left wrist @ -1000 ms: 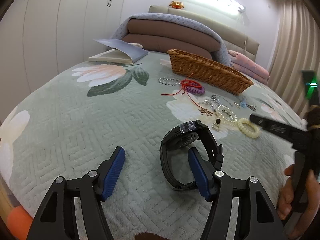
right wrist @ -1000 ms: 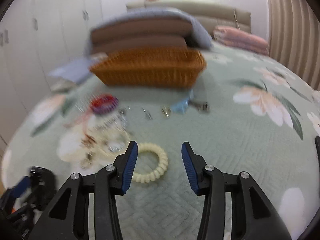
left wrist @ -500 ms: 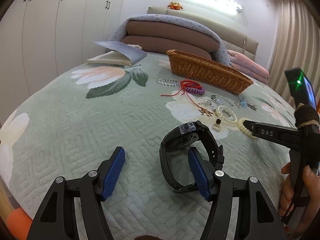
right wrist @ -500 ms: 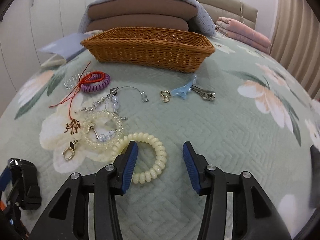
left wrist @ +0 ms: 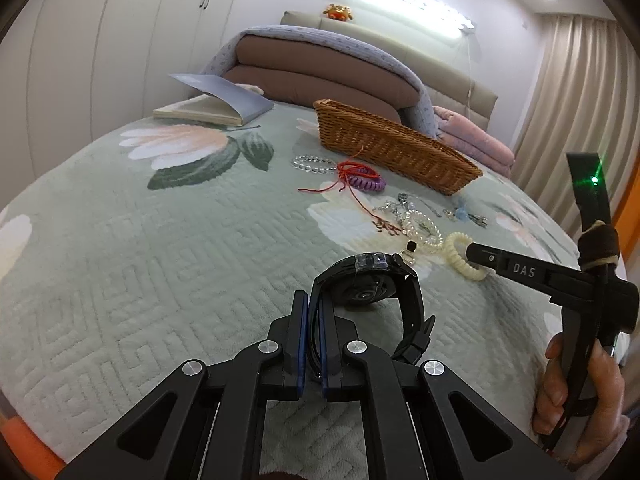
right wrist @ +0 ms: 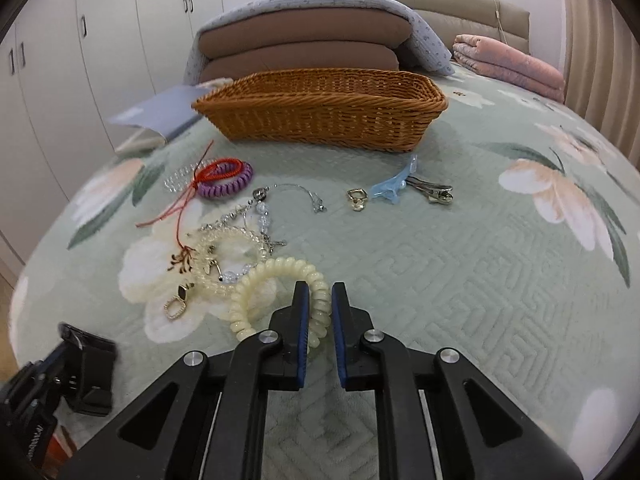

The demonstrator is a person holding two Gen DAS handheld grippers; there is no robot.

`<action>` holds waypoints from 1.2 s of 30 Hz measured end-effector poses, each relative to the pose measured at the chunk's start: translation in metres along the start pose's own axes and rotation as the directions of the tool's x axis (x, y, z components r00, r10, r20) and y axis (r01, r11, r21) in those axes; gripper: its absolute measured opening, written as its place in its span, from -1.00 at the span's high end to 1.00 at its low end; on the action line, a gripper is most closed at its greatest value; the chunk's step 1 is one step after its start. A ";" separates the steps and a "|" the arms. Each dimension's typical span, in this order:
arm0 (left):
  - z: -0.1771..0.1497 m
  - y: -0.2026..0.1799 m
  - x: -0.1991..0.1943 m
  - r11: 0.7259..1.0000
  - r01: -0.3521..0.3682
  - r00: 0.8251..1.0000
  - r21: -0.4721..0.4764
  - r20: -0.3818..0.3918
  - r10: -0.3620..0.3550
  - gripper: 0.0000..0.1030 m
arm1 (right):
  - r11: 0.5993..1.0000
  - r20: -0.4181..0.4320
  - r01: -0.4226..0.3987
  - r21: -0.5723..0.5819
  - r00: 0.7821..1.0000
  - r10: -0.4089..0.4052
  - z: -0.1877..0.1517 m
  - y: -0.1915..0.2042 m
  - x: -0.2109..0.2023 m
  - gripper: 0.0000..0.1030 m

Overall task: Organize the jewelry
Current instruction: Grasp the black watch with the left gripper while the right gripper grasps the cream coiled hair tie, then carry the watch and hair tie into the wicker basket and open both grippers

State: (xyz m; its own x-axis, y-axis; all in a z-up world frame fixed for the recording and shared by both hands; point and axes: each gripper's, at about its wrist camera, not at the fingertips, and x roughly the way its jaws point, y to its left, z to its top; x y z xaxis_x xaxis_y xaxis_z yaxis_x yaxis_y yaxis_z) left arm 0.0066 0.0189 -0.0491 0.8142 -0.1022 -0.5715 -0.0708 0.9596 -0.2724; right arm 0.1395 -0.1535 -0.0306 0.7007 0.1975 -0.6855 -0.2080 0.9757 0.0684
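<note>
Both grabs are made, so the next step, I judge, is lifting and carrying to the basket (right wrist: 320,114) at twelve o'clock without snagging neighbouring pieces. The left hand-held gripper (left wrist: 314,344) is clamped on the watch (left wrist: 372,292) strap; the right hand-held gripper (right wrist: 319,340) pinches the cream coil (right wrist: 280,296) on the bed (right wrist: 460,260). Only the left view shows the person's hand (left wrist: 580,396); only the right shows the gold ring (right wrist: 356,199).
</note>
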 end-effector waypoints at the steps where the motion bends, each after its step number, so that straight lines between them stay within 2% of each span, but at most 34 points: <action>1: 0.000 0.000 0.000 1.000 0.009 1.000 -0.002 0.002 -0.009 0.91 | 1.000 0.013 -0.012 0.005 1.000 0.012 0.000 -0.001 -0.003 0.72; 3: 0.000 -0.001 -0.001 0.999 0.032 0.999 -0.004 0.003 -0.032 0.91 | 1.000 0.037 -0.021 0.005 0.999 0.021 0.000 -0.002 -0.008 0.72; 11: 0.003 -0.009 -0.008 0.999 0.038 0.999 0.022 0.037 -0.039 0.91 | 0.999 0.112 -0.046 0.006 0.993 0.045 -0.001 -0.001 -0.024 0.72; 20: 0.035 -0.020 -0.019 0.998 0.048 0.993 0.038 0.102 -0.052 0.91 | 0.992 0.141 -0.105 0.068 0.985 0.095 0.008 -0.015 -0.032 0.72; 24: 0.076 -0.034 -0.016 0.997 0.058 0.987 0.051 0.149 -0.065 0.91 | 0.989 0.190 -0.118 0.090 0.977 0.100 0.044 -0.021 -0.045 0.72; 26: 0.100 -0.042 -0.011 0.996 0.065 0.982 0.060 0.173 -0.075 0.91 | 0.993 0.226 -0.087 0.078 0.972 0.067 0.071 -0.022 -0.050 0.72; 29: 0.145 -0.050 0.008 0.989 0.143 0.974 0.043 0.172 -0.148 0.91 | 0.997 0.276 -0.047 0.060 0.961 0.029 0.117 -0.026 -0.045 0.72; 31: 0.177 -0.054 0.031 0.981 0.193 0.969 0.010 0.157 -0.192 0.91 | 0.998 0.281 -0.031 0.063 0.960 0.013 0.141 -0.030 -0.034 0.72; 36: 0.237 -0.063 0.119 0.979 0.198 0.975 -0.039 0.114 -0.192 0.91 | 0.996 0.251 0.025 0.083 0.967 -0.045 0.191 -0.044 0.023 0.72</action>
State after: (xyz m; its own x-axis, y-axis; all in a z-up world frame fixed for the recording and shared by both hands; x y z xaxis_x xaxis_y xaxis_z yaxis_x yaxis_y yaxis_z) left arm 0.2447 0.0081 0.0836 0.8731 -0.2540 -0.4162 0.0691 0.9094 -0.4101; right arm 0.2953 -0.1741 0.0896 0.8582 0.1707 -0.4840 -0.1330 0.9848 0.1114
